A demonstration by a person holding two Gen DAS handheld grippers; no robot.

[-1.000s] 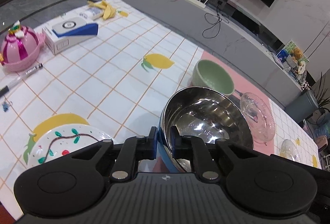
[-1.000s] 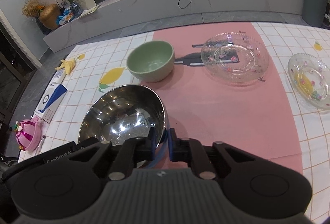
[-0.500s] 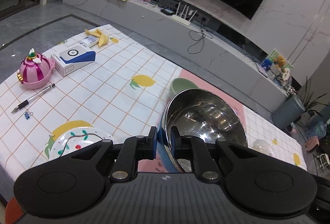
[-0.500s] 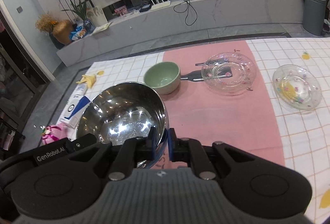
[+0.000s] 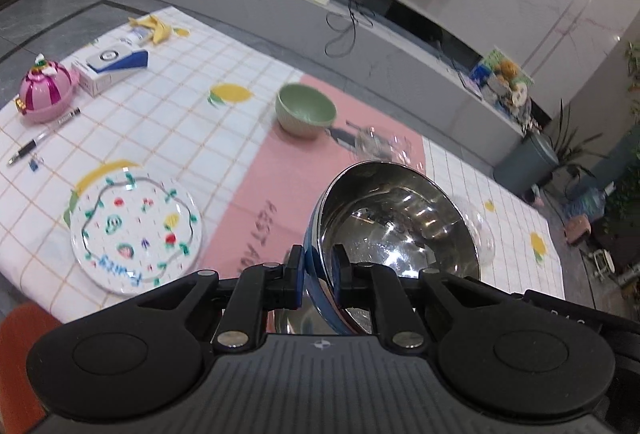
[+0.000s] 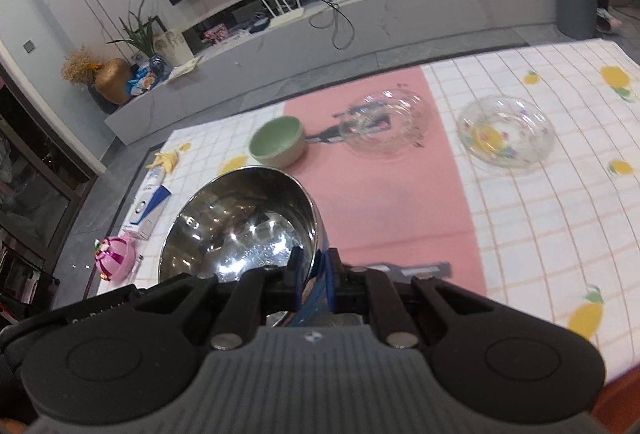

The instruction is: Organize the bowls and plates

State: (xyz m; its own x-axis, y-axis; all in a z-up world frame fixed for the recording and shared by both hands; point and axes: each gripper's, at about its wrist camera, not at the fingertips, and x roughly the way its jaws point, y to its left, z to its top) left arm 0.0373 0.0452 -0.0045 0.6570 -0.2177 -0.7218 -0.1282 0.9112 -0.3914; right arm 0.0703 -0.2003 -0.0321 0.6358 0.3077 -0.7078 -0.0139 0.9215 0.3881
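While both grippers are clamped on its rim, we find the steel bowl lifted clear above the near part of the table, over the pink runner. The left gripper has its fingers pressed together on the bowl's left rim; the right gripper pinches the right rim likewise. We note a polished, mirror-bright interior, a rolled rim and a blue outer wall. The bowl is round, so we record no long axis; its mouth faces upward and is tipped slightly towards the cameras. On the table we observe a green bowl at the far edge of the runner, a clear glass plate just to its right, and a second glass plate further right on the checked cloth. A painted white plate lies at the near left.
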